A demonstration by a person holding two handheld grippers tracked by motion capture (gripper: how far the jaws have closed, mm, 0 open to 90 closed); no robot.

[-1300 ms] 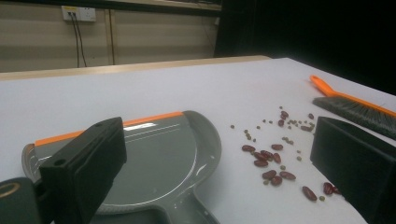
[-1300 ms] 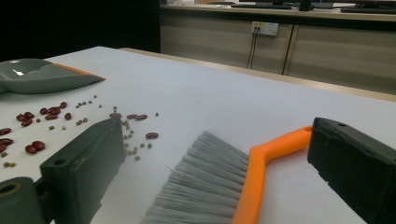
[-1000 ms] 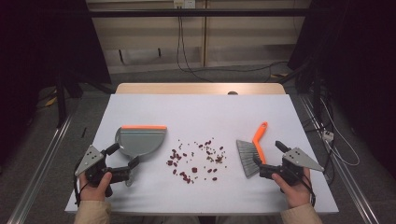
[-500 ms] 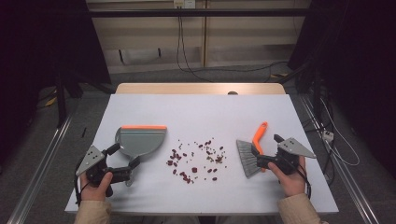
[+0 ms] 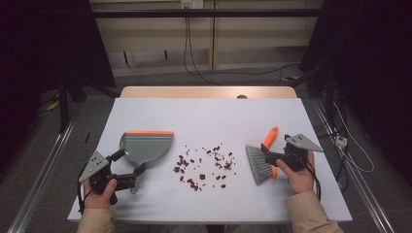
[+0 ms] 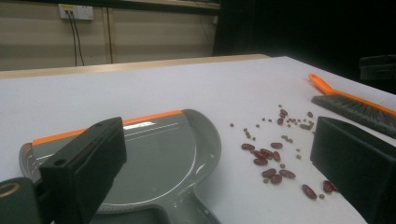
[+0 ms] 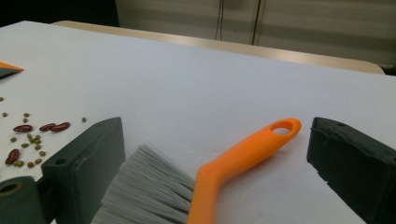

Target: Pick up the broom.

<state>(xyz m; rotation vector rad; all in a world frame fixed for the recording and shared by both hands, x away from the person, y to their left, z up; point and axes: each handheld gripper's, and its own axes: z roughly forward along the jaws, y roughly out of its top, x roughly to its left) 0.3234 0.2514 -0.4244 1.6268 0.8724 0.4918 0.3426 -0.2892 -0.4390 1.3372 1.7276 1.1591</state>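
On my counter (image 5: pixel 204 116) the dustpan (image 5: pixel 147 147) lies left, the brush (image 5: pixel 262 158) right. The beans (image 5: pixel 204 165) lie between them.

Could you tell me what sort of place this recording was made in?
Probably a lab or test workspace: a white table ringed by dark curtains, loose cables along the wall, and a staged spill of beans.

One grey dustpan (image 5: pixel 147 146), one orange-handled brush (image 5: pixel 262 156), many scattered beans (image 5: pixel 204 165) between them, uncounted
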